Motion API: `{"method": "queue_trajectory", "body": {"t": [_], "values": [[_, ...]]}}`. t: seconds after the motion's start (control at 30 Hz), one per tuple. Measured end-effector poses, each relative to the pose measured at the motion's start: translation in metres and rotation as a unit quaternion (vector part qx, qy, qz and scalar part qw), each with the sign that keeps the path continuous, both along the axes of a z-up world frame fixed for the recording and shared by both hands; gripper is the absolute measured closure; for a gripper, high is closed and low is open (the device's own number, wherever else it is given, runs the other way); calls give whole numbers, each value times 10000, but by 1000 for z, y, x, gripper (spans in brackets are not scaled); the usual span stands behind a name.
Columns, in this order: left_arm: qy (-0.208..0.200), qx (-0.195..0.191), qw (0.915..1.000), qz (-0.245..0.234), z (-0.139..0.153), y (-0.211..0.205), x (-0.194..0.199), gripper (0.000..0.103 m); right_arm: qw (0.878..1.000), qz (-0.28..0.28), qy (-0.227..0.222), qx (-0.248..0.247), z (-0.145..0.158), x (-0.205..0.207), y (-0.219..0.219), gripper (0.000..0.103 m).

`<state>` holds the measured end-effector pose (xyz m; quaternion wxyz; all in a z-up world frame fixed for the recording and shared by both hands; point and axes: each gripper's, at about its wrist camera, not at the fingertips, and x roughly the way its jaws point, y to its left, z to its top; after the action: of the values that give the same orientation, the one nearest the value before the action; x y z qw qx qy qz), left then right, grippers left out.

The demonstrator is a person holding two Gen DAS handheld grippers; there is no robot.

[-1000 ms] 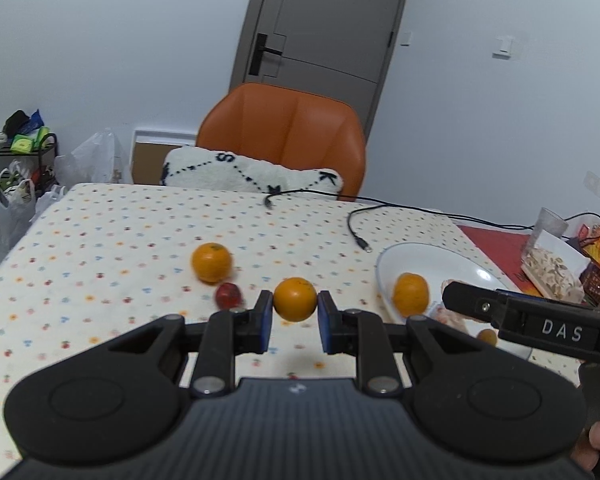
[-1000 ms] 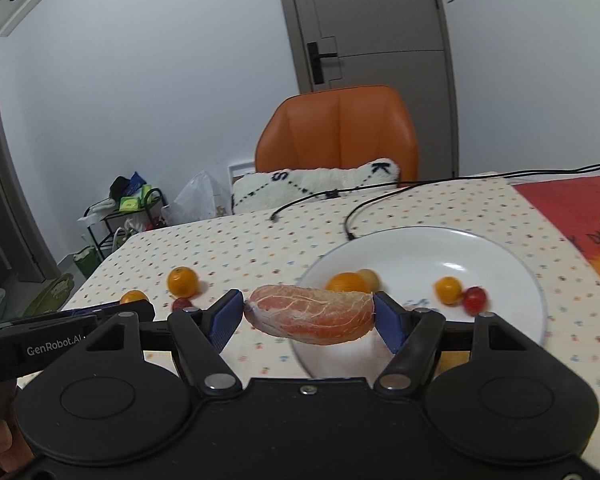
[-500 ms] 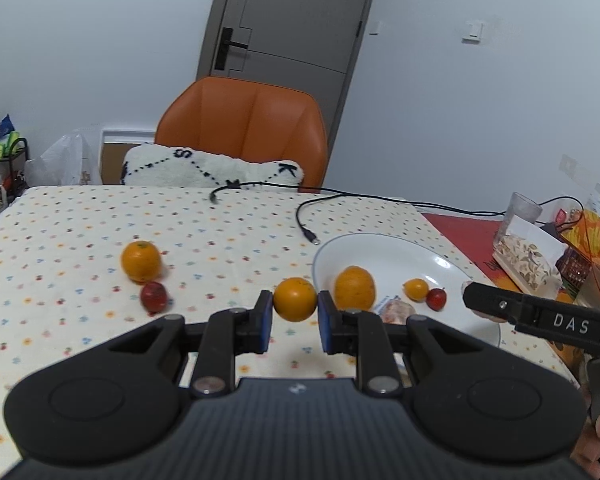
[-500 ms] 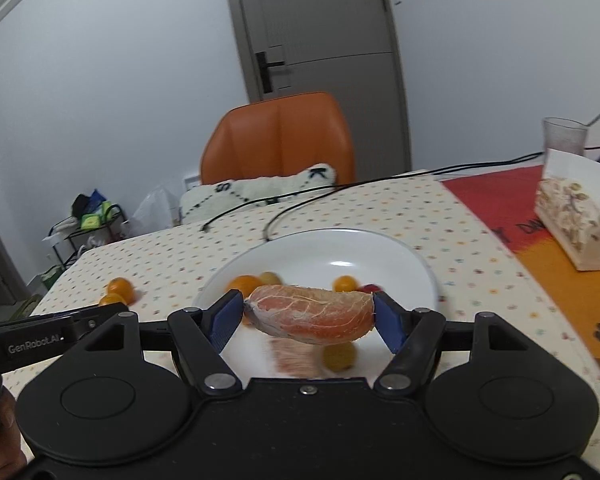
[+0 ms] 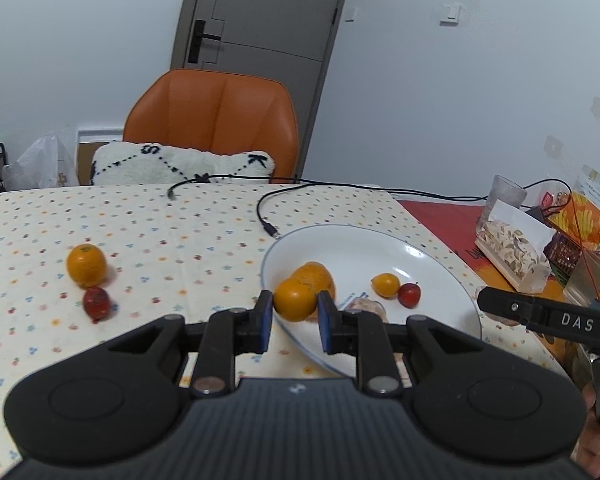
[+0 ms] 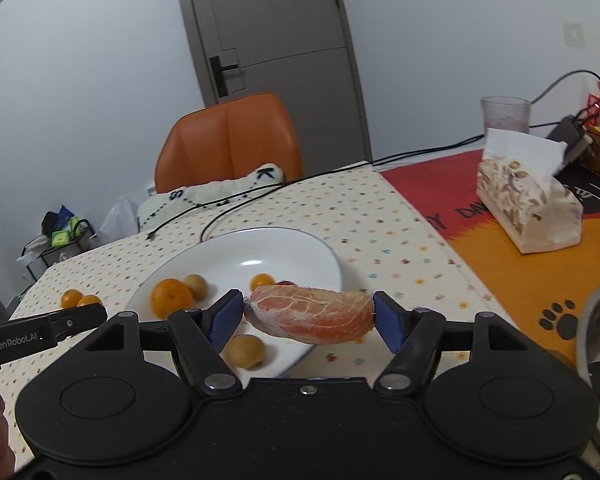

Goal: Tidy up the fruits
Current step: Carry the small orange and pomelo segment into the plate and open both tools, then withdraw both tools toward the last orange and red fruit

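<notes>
Polka-dot tablecloth [image 5: 180, 220] under everything; white plate [image 5: 432, 264] is my landmark. My right gripper [image 6: 309, 316] clamps a peeled grapefruit segment [image 6: 310, 314] over the plate's near rim. My left gripper [image 5: 294, 316] pinches a small orange [image 5: 295, 300] at its left rim. Left of the plate, well apart: another orange [image 5: 86, 264], a red fruit [image 5: 96, 303].

The right gripper [image 6: 309, 317] pinches a peeled grapefruit segment [image 6: 310, 314] endwise above the near rim of the white plate [image 6: 300, 248]. On the plate lie 1 mandarin [image 6: 171, 297], 1 small orange fruit [image 6: 262, 280] and 2 brownish round fruits [image 6: 245, 351]. A tissue pack [image 6: 528, 200] stands far right.
</notes>
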<state>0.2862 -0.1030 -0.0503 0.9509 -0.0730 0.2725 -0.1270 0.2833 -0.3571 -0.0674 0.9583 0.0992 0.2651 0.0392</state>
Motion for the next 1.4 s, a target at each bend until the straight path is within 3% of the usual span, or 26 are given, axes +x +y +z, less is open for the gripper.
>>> {"method": "queue_trajectory", "body": {"t": [0.53,0.7,0.73,0.8,0.9,1.0,1.4], "values": [[227,128,9996,-142,-17,-22,22,81,9999,94,56,-41,-14,22,4,35],[213,79,9997,-88,-13,-17,21,76,9997,233,-28,-109,-12,24,10,32],[197,94,9997,-64,-12,-16,19,74,9996,234,-72,-138,-11,22,12,31],[175,167,9997,61,-9,-14,16,53,9996,227,-108,-146,-9,20,14,26],[71,179,9997,168,-6,-6,9,34,9996,224,-131,-60,-7,17,14,25],[57,241,9993,274,-3,2,3,27,9996,245,-105,119,-6,13,16,23],[-17,277,9961,838,11,51,-24,15,9976,585,-177,328,1,-4,43,9]]}}
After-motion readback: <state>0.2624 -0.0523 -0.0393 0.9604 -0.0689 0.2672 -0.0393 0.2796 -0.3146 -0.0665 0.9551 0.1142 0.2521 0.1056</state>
